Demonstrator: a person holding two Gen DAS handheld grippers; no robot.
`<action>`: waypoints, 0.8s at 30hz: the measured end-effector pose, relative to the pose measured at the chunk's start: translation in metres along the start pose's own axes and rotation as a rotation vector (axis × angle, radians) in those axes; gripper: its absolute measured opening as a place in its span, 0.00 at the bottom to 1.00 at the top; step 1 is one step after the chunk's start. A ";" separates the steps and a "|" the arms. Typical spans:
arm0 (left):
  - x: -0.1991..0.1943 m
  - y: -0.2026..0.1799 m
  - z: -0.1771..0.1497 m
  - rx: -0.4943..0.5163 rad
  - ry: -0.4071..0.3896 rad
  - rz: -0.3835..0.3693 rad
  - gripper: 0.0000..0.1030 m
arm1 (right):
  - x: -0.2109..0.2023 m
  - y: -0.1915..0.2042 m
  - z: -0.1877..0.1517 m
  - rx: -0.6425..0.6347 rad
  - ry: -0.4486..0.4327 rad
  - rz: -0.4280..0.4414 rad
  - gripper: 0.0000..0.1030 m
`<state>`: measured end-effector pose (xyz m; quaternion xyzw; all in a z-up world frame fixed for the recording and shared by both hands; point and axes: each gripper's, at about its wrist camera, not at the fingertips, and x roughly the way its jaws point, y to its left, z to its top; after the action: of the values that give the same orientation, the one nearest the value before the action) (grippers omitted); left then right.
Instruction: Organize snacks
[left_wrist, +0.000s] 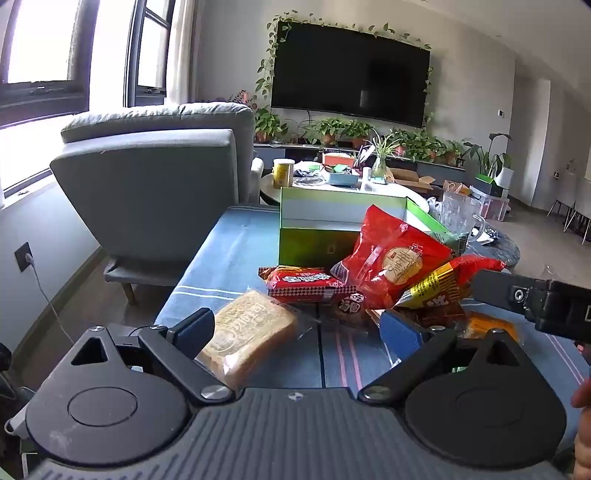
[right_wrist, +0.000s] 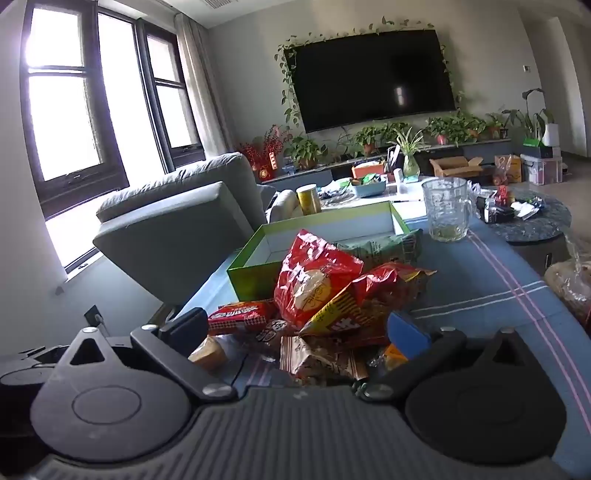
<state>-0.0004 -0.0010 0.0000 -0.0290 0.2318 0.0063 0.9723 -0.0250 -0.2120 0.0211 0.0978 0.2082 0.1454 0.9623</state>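
Observation:
A pile of snack packets lies on the blue striped tablecloth (left_wrist: 236, 254): a wrapped bread loaf (left_wrist: 247, 332), a flat red packet (left_wrist: 303, 282), a big red bag (left_wrist: 391, 258) and a red-yellow bag (left_wrist: 439, 288). Behind them stands an open green box (left_wrist: 314, 240), empty inside in the right wrist view (right_wrist: 332, 232). My left gripper (left_wrist: 299, 328) is open, with the bread loaf by its left finger. My right gripper (right_wrist: 295, 328) is open just above the pile; the big red bag (right_wrist: 314, 284) and red-yellow bag (right_wrist: 354, 306) lie ahead of it, a brown packet (right_wrist: 317, 358) between its fingers.
A clear glass jug (right_wrist: 447, 210) stands on the cloth right of the box. A grey armchair (left_wrist: 155, 184) is off the table's left edge. A cluttered coffee table with a yellow can (left_wrist: 282, 173) lies beyond. The right gripper's body (left_wrist: 535, 299) shows at right.

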 end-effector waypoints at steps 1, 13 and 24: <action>-0.001 -0.001 0.000 0.002 0.001 0.002 0.92 | -0.001 0.000 0.001 0.003 0.000 0.000 0.78; 0.004 0.004 -0.004 -0.010 0.020 -0.012 0.88 | 0.002 0.001 -0.002 0.008 0.026 0.017 0.78; 0.005 0.004 -0.006 -0.025 0.027 -0.023 0.88 | 0.002 0.002 -0.004 0.005 0.030 0.007 0.78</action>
<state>0.0012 0.0024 -0.0073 -0.0437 0.2445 -0.0026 0.9687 -0.0255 -0.2086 0.0169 0.0987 0.2227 0.1498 0.9582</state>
